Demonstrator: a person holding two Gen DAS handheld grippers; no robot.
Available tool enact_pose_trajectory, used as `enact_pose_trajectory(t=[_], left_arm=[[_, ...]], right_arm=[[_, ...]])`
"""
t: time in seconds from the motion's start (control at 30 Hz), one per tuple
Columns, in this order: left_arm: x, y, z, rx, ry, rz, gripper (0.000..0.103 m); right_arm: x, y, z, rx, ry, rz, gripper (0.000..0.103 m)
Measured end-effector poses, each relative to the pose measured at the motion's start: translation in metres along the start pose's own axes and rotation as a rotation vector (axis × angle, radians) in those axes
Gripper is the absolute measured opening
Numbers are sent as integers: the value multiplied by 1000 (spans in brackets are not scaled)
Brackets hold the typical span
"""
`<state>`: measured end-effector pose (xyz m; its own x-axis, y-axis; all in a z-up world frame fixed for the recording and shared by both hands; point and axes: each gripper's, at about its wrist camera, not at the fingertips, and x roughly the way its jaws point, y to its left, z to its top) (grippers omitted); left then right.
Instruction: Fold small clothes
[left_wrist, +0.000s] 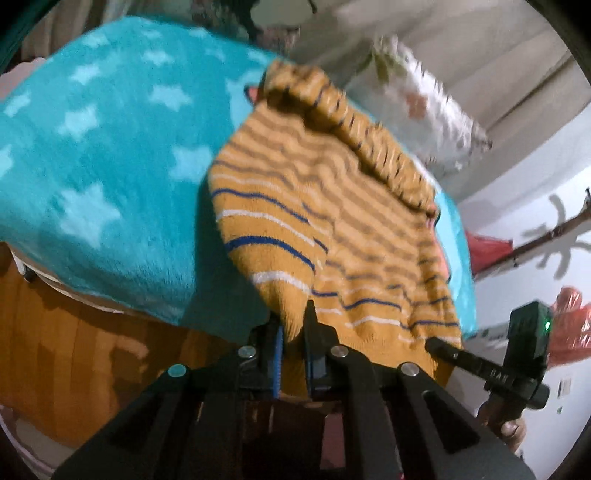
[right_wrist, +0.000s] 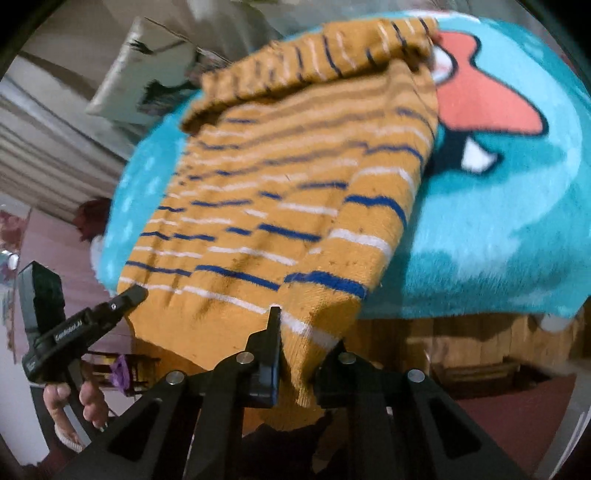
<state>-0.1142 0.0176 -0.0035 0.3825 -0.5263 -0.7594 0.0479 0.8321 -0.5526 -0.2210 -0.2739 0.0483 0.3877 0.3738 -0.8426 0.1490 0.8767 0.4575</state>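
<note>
Your left tool (left_wrist: 293, 325) and right tool (right_wrist: 306, 332) each clamp a bottom corner of the striped mustard sweater (left_wrist: 332, 206), which lies on the teal blanket (left_wrist: 103, 155). The lettering on the tool's arm is too blurred to read.

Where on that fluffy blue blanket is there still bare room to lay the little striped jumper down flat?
The widest free patch is the star-printed stretch of the blanket, left of the striped jumper in the left wrist view. The side with the orange-and-white cartoon print is bare too. The near edge is crowded: the left gripper and right gripper both pinch the jumper's hem there.
</note>
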Motion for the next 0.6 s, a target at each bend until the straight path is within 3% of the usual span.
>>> enact_pose_trajectory(t=[0.2,0.33,0.47,0.6], left_arm=[[-24,-33,31,20,-80,-19,9],[-29,-57,75,50,-112,-49,9],[-7,-70,132,97,-111,-103,9],[41,-81,206,157,-99,-126,9]], right_arm=[[-33,7,26,-33,-63,80,14],[-52,25,60,-58,-125,109,14],[-58,36,112,-49,-186,110,14],[-54,39,177,-4,-238,80,14]])
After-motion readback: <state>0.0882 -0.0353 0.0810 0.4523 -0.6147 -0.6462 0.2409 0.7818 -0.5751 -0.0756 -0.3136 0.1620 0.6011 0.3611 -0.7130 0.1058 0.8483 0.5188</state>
